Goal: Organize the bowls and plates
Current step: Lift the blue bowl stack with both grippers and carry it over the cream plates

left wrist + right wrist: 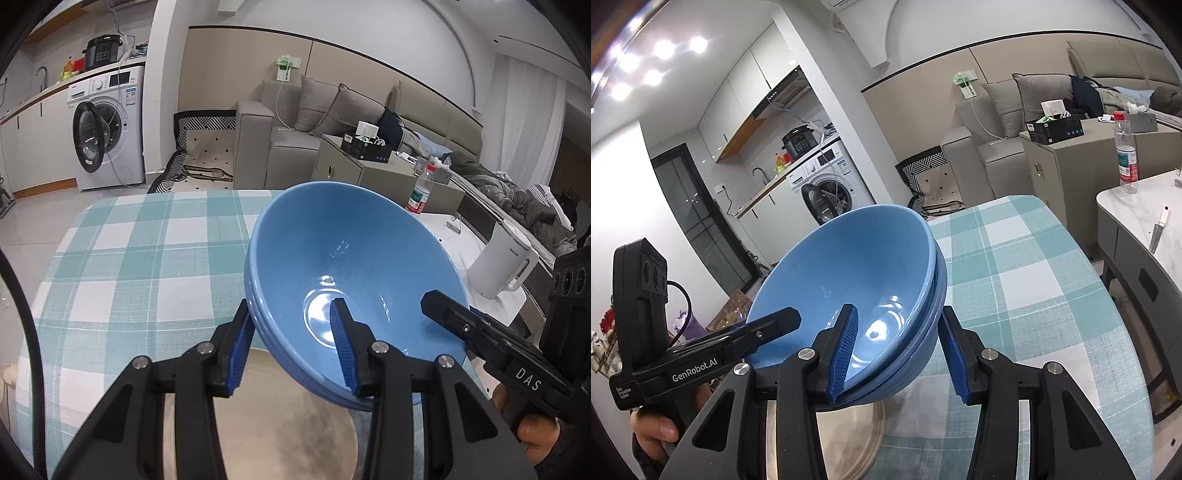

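Item: stack of blue bowls (351, 266), carried clear of the desk (140, 258) by both grippers.

Left gripper (295, 347) and right gripper (901, 354) each stand partly open, fingers clamped over opposite rims (one finger inside, one outside). Step in hand, as judged: carrying the nested bowls, tilted, above a pale plate (280, 424). Next move calls for level, matched travel to a set-down spot. The left view alone shows a white kettle (502, 262); the right view alone shows a knife (1158, 230) on the side table.
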